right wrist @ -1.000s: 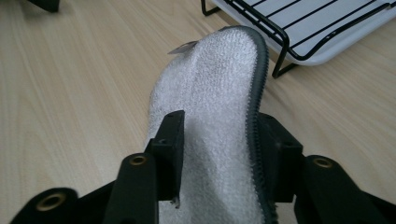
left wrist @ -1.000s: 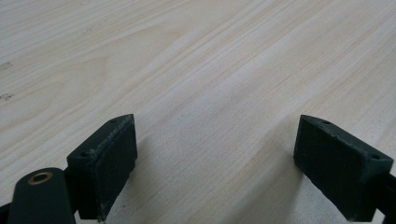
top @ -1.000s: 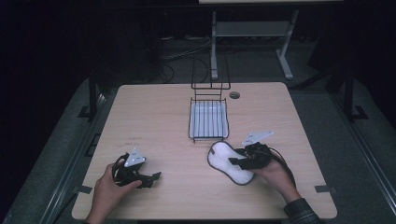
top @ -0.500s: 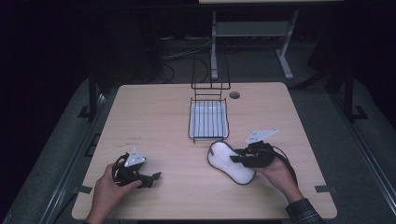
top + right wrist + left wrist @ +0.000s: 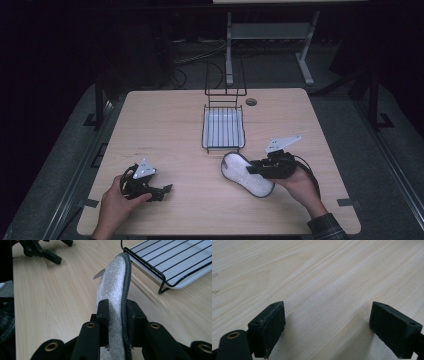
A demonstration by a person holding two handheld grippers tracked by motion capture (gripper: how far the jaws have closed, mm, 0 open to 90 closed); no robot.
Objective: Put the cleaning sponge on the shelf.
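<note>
A white fleecy insole (image 5: 243, 174) with a dark rim lies on the table just in front of the wire rack. My right gripper (image 5: 254, 168) grips its right side. In the right gripper view the jaws have just been closing, and both pads of the right gripper (image 5: 117, 308) now press on the insole (image 5: 112, 282), which stretches away from them towards the rack. My left gripper (image 5: 164, 190) rests open on the table at the front left, held by a hand. In its own view the left gripper (image 5: 328, 322) has bare wood between its wide-apart pads.
A black wire rack (image 5: 223, 129) on a white tray stands at the table's middle, its tall back frame on the far side, and shows close by in the right gripper view (image 5: 175, 262). A cable hole (image 5: 251, 101) lies behind it. The left gripper (image 5: 42, 251) shows far off.
The right gripper's jaws have closed onto the insole, and its grey plate has tipped up and shifted slightly right. The left hand and gripper have stayed put.
</note>
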